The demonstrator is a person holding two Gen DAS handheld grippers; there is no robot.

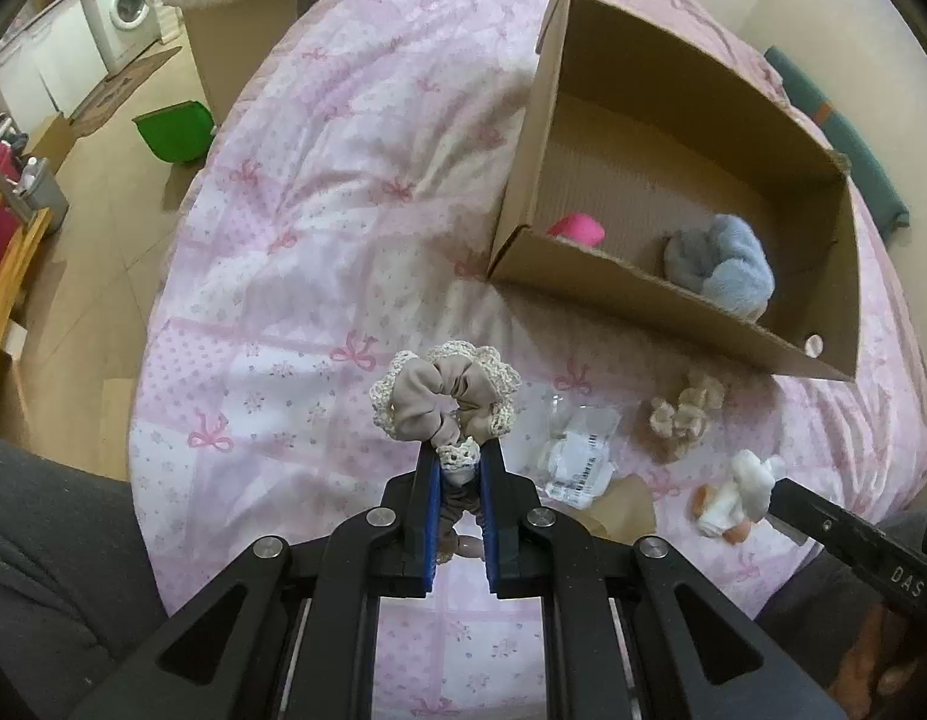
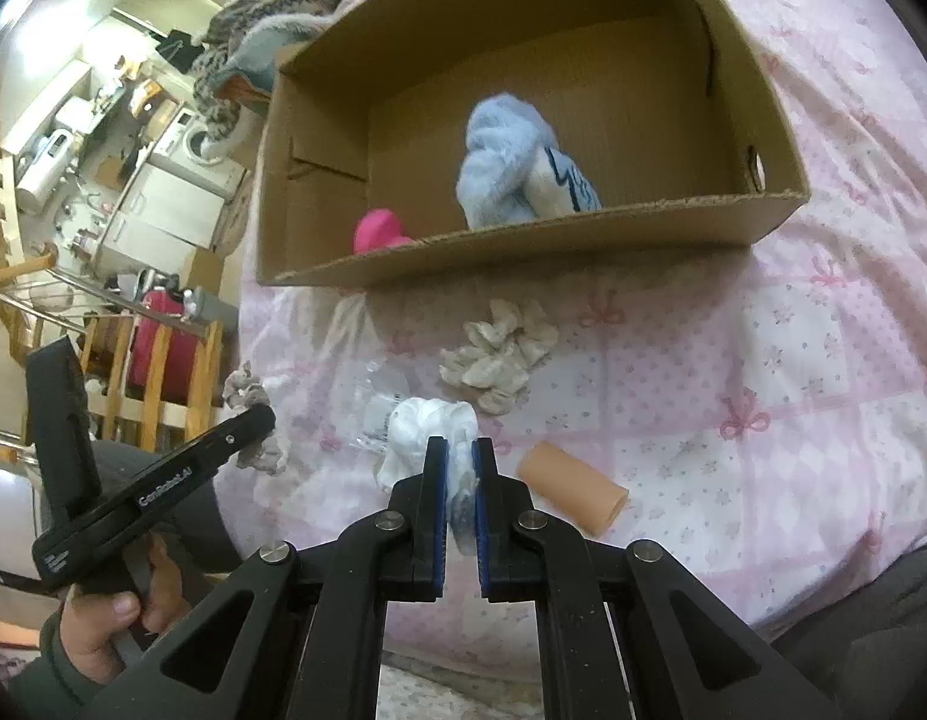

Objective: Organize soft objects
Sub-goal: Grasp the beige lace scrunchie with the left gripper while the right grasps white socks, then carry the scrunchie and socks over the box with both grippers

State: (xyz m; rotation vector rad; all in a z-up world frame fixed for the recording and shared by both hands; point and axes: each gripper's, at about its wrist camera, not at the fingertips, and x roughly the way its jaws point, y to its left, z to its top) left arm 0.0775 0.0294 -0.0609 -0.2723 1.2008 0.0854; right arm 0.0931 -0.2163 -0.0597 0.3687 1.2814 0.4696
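Observation:
My left gripper is shut on a beige scrunchie with a cream lace edge, held above the pink bedspread. My right gripper is shut on a white fluffy soft object, low over the bed. An open cardboard box sits ahead on the bed; it holds a light blue fluffy item and a pink item. A cream ruffled scrunchie lies in front of the box.
A clear plastic bag with a barcode label and a peach tube lie on the bed. The bed's left edge drops to a wooden floor with a green bin. A washing machine stands far left.

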